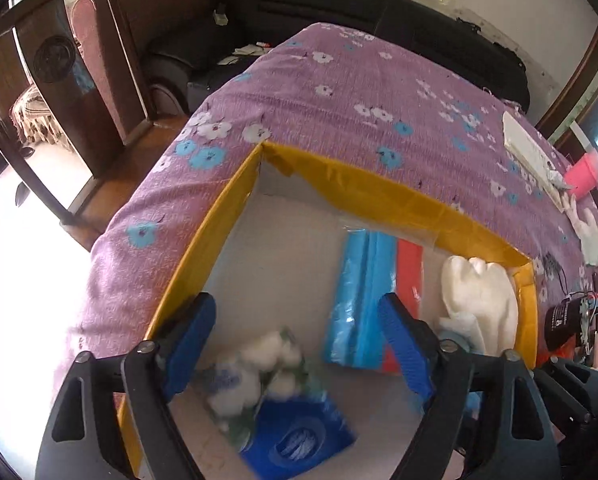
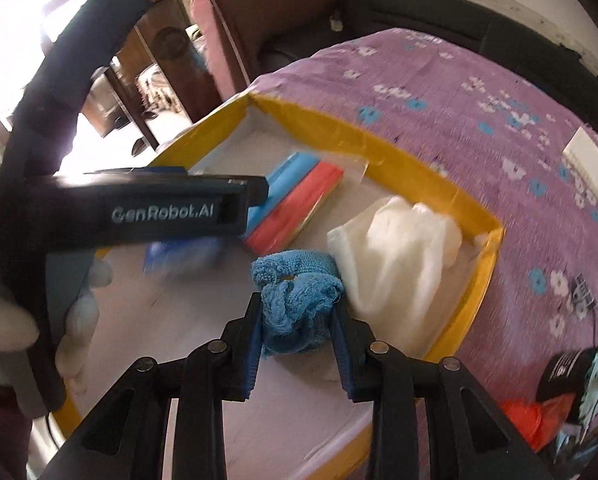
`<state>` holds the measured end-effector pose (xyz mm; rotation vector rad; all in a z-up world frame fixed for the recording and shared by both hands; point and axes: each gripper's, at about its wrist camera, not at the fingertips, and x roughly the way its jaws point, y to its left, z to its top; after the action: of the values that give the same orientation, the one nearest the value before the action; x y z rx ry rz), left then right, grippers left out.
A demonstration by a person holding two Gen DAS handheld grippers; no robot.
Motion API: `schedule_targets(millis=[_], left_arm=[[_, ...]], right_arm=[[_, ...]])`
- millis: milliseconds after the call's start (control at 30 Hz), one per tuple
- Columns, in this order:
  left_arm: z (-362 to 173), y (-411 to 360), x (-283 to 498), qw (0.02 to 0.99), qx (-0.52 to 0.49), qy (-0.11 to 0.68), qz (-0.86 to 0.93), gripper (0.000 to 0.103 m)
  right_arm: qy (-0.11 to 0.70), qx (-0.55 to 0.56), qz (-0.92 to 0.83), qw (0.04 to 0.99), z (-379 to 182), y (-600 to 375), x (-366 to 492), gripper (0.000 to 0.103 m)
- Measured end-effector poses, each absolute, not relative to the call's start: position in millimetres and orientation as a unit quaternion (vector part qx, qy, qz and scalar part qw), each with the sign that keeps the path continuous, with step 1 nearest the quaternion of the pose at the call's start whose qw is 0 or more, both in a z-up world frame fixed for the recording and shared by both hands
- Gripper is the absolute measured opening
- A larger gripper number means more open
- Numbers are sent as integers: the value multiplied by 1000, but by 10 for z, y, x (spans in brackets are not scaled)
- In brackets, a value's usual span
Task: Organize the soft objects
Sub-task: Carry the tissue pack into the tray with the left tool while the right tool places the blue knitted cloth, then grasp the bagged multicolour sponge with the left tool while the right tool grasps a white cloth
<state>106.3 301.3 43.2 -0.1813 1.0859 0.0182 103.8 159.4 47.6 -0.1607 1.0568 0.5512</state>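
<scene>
A shallow box with yellow-taped walls (image 1: pixel 379 190) (image 2: pixel 419 168) sits on a purple flowered cloth. My left gripper (image 1: pixel 299 348) is open above its floor, over a bag of white cotton balls (image 1: pixel 259 368) and a blue packet (image 1: pixel 303 436), both blurred. A wrapped pack of blue and red sponges (image 1: pixel 363 296) (image 2: pixel 295 204) and a white cloth (image 1: pixel 479 300) (image 2: pixel 399 256) lie in the box. My right gripper (image 2: pixel 299 344) is shut on a crumpled blue cloth (image 2: pixel 295 300), low over the box floor next to the white cloth.
The other gripper's black body (image 2: pixel 159 212), held by a white-gloved hand (image 2: pixel 79 320), crosses the left of the right wrist view. A white power strip (image 1: pixel 531 156), a pink cup (image 1: pixel 585 172), a dark jar (image 2: pixel 567 376) and an orange item (image 2: pixel 527 420) lie right of the box. A sofa (image 1: pixel 339 8) stands behind.
</scene>
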Motion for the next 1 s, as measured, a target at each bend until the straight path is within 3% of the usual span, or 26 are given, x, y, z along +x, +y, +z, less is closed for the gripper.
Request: schedule_targets(millis=[167, 300, 500, 767, 1000], left_arm=[[501, 3081, 984, 851, -126, 510, -13, 87], [721, 3175, 802, 867, -142, 478, 1, 87], [1089, 3163, 301, 887, -166, 430, -5, 88], [1249, 2484, -315, 893, -168, 409, -86, 90], [1053, 1761, -610, 875, -157, 432, -151, 90]], right_arm=[[478, -51, 256, 838, 559, 1485, 995, 45], [451, -28, 249, 856, 774, 1314, 881, 60], [416, 3, 237, 878, 1080, 865, 551, 69], [392, 66, 148, 905, 1115, -366, -67, 70], [400, 115, 43, 908, 976, -1513, -454, 70]])
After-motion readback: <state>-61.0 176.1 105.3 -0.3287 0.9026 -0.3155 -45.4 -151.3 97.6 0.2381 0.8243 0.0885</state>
